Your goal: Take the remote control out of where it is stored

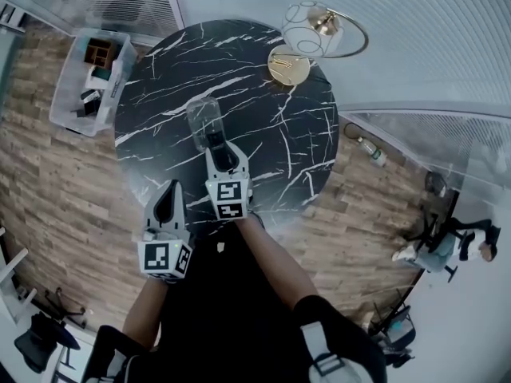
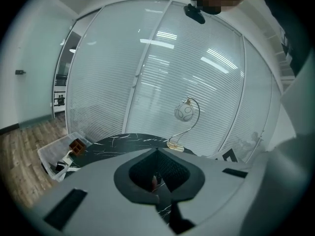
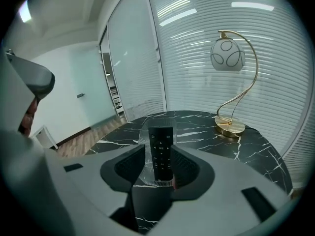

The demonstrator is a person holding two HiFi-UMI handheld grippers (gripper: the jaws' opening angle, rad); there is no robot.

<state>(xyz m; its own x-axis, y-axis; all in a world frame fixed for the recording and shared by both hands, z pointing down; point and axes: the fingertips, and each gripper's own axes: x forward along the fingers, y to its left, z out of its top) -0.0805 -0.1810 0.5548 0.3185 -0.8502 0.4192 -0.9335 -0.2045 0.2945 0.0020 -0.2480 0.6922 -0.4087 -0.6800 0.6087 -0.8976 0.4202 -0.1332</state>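
Round black marble table [image 1: 263,94] on a wood floor [image 1: 48,190], with glass walls and blinds on the far side. A gold lamp [image 1: 310,21] with a globe shade stands at the table's far right edge. A clear bin [image 1: 68,74] holding small items sits on the floor to the left of the table. A seated person [image 1: 447,242] is visible well off to the right, behind glass.

Task item: the remote [image 3: 161,154], black with its buttons facing the right gripper's camera, sits inside a clear case [image 3: 144,154] near the middle of the table. The case rises past the remote's far end. Whether the case stands upright or lies flat cannot be settled from these views.

Right gripper [image 1: 222,154]: reached out over the table's near half, pointing down and away at the case. Its fingers are spread, one on each side of the near end of the case, with case and remote in the gap between them. The pads sit close beside the clear walls and show no squeeze on them. Nothing is lifted, and the remote is not yet out of the case.

Left gripper [image 2: 157,154]: over the near left edge of the table, nearer the person than the right gripper and well apart from the case. Its fingers are clenched tip to tip and hold nothing. Its camera looks across the table toward the lamp and the blinds, with the bin at lower left.
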